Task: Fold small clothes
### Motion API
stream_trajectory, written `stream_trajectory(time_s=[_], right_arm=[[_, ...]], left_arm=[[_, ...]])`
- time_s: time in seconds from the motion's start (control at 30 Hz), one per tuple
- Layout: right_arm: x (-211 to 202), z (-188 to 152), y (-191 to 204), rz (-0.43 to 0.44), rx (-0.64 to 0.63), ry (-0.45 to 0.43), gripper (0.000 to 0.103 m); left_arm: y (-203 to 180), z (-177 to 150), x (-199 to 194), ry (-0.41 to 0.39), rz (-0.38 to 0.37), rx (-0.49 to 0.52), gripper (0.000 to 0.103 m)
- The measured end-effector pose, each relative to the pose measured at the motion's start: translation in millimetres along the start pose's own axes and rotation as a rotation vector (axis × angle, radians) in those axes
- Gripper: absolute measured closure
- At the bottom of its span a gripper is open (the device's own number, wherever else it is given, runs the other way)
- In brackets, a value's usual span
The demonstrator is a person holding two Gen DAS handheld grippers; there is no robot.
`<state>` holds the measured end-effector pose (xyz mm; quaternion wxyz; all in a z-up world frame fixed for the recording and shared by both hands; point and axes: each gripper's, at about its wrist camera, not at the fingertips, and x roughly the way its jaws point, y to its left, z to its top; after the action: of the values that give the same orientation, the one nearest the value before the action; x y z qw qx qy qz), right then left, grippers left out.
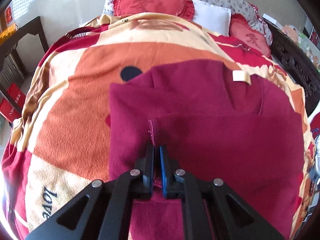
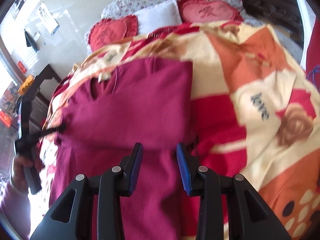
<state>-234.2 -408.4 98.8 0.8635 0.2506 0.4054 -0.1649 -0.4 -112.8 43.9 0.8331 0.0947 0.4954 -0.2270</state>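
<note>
- Black linkage arms fill the bottom of both wrist views; between them, the left gripper (image 1: 157, 150) has its jaws closed on a raised pinch of the maroon garment (image 1: 200, 124), a small ridge of cloth standing up just past the blue pads.
- Right gripper (image 2: 159, 150), lower centre of its view: jaws stand apart over the garment, with nothing visibly clamped; whether the pads touch the cloth cannot be told.
- Maroon garment (image 2: 128, 104): spread on the patterned blanket (image 1: 76, 104) of the bed, partly folded, one layer lying across another; a pale label (image 1: 240, 76) shows near its far edge, upper right of the left view.
- Left edge of the right view: a hand (image 2: 22, 166) holds the left gripper's handle, its tip at the garment's side.
- Risk 1: the pinch is narrow. A quick lift may let the cloth slide out of the closed jaws, so the fold would drop askew.
- Risk 2: fleece blanket and garment likely cling. The jaws may catch the blanket together with the garment, dragging it and rumpling the layers already laid.
- Risk 3: with only one side held, pulling would probably skew the folded layer, since the right jaws do not yet hold an edge.
- Risk 4: motion blur in the right view suggests movement; a closing there could seize both layers instead of one.
</note>
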Motion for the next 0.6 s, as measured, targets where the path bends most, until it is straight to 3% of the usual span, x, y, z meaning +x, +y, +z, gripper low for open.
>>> stream_trajectory(time_s=[0.1,0.17,0.3,0.33,0.5,0.6], right_arm=[[24,13,1,-0.025,-0.033,0.017,0.085],[58,15,-7,-0.107,-0.037,0.121,0.093],[45,16,-6,-0.116,-0.046,0.096,0.095],[35,14,-5,-0.115,-0.051,0.086,0.095],[6,-2,1,-0.038,-0.117,0.141,0.089],[-6,-17,5,-0.057,-0.156,0.159,0.087]], left_arm=[[-1,-1,1,0.008,0.002,0.002,0.091],[-1,-1,-3,0.030,-0.005,0.011,0.085],[8,-12,-36,-0.019,0.048,0.071,0.035],[11,-16,-45,-0.037,0.058,0.086,0.029],[24,-47,-76,-0.047,0.125,0.168,0.029],[32,-67,-89,-0.041,0.133,0.167,0.029]])
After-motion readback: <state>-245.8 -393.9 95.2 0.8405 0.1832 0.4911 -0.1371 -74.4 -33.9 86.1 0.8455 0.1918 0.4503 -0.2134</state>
